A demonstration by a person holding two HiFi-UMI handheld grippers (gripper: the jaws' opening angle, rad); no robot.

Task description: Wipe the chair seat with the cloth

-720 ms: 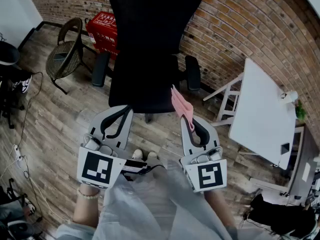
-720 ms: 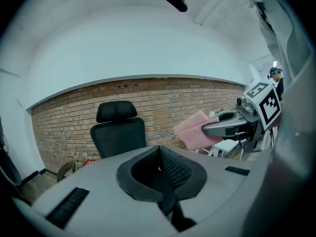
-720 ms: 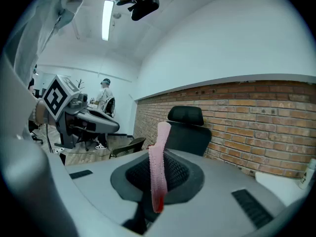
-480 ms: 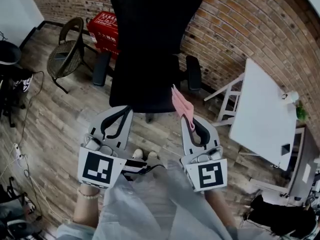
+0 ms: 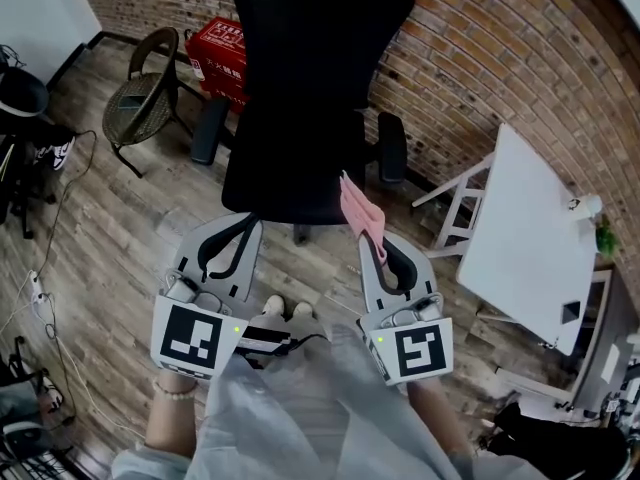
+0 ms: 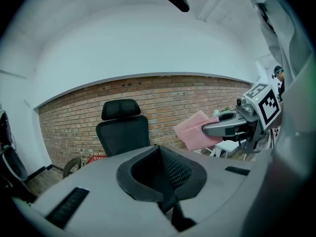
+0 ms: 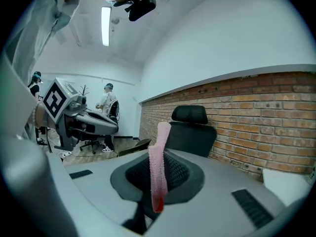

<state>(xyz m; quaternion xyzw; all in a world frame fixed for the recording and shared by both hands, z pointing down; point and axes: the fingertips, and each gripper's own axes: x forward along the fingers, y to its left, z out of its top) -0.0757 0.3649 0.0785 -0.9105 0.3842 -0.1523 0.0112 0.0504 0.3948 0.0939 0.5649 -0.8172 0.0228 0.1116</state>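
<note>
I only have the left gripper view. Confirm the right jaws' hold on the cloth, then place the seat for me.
Observer: Right gripper view: the right gripper has its jaws shut on the cloth, edge-on between them.
Operator: Now the seat.
Observer: Head view: the seat lies just ahead of both grippers; the cloth's free end shows at its front right corner, contact unclear.
Operator: Place the left gripper.
Observer: Head view: the left gripper sits short of the seat's front left edge.
</note>
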